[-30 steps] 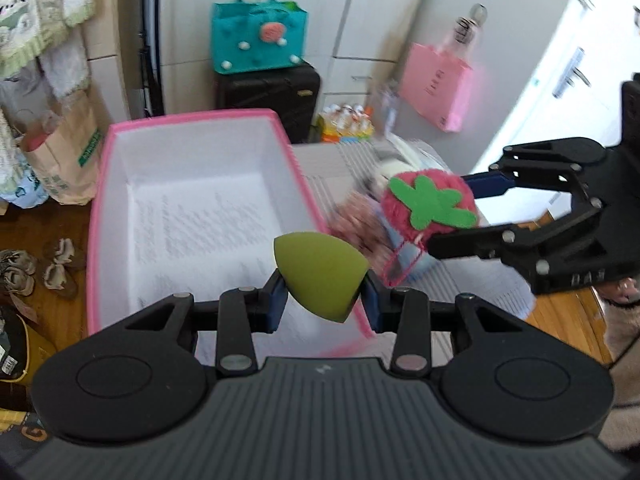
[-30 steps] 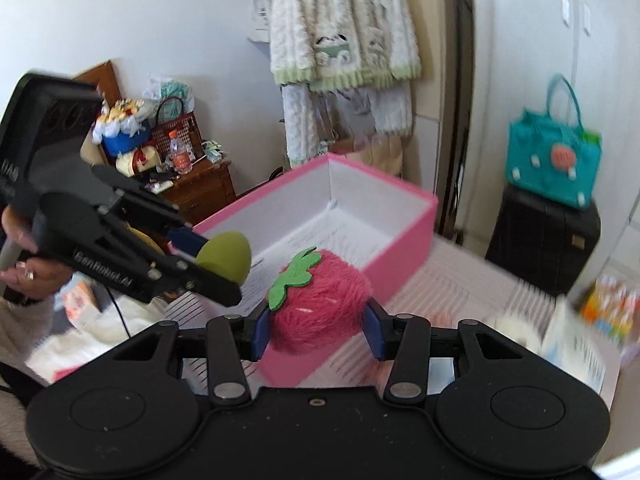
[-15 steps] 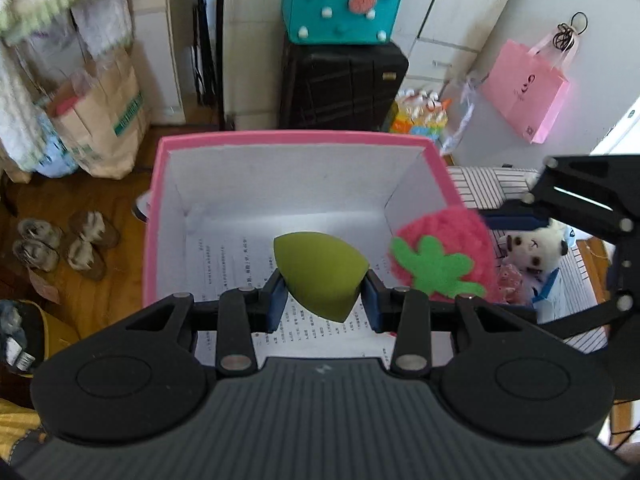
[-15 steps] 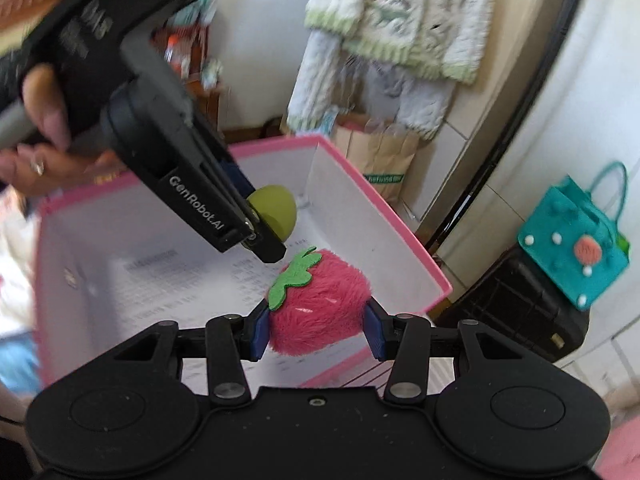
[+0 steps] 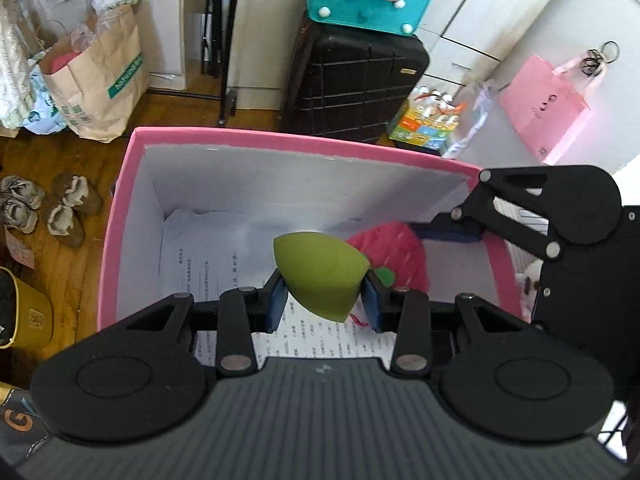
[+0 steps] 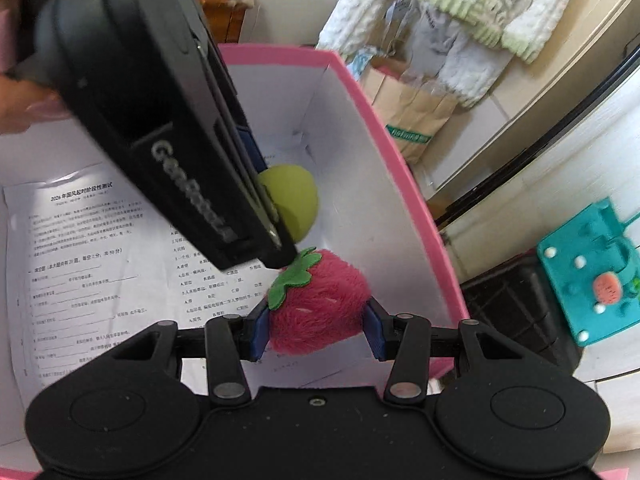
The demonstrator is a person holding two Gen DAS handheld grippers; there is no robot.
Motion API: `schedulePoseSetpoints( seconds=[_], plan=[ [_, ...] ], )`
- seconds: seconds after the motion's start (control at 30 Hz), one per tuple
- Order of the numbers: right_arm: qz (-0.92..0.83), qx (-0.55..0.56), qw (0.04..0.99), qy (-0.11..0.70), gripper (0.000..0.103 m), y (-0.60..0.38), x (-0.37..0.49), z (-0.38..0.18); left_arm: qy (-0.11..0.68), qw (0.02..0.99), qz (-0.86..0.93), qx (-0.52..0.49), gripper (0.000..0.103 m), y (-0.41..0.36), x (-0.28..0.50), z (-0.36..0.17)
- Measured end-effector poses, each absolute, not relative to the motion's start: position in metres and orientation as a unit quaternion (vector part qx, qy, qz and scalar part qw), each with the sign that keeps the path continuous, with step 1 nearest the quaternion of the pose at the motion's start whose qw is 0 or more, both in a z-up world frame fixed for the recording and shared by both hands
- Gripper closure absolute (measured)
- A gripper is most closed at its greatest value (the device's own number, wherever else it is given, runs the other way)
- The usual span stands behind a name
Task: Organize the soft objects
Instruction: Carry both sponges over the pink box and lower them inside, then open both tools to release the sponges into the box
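Matt olive sponge (image 5: 320, 276) — smooth, foam-like, fuzzy pink plush strawberry (image 6: 318, 304) with flat green felt leaf, pink box (image 5: 120, 216) of matt card lined white, printed paper sheet (image 6: 100, 256) on its floor, matt black plastic grippers — left gripper (image 5: 323, 300), right gripper (image 6: 316, 330), blue pads (image 6: 260, 330).
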State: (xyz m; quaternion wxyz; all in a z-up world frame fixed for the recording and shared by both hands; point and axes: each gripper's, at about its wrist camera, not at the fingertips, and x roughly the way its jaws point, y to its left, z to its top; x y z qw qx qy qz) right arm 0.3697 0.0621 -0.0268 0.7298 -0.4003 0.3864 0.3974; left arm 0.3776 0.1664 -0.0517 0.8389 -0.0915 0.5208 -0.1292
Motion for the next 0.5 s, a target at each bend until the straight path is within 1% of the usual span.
schedulePoseSetpoints(
  seconds=[0.2,0.27,0.3,0.4,0.5],
  plan=[
    [0.383,-0.42,0.719,0.4,0.051,0.068,0.373,-0.035,0.535,0.833,-0.104,-0.093,0.065,0.164,0.385,-0.066],
    [0.377,-0.423,0.719,0.403,0.045,0.072,0.372,-0.035,0.538,0.831,-0.103,-0.097,0.065,0.163,0.388,-0.069],
    [0.374,-0.429,0.718,0.401,0.043,0.073,0.37,-0.036,0.54,0.829,-0.102,-0.102,0.065,0.163,0.389,-0.07],
    [0.354,-0.44,0.733,0.38,0.043,0.071,0.362,-0.032,0.538,0.83,-0.091,-0.112,0.065,0.166,0.393,-0.072],
    [0.35,-0.425,0.753,0.361,0.043,0.059,0.36,-0.018,0.539,0.83,-0.085,-0.112,0.065,0.167,0.396,-0.074]
  ],
)
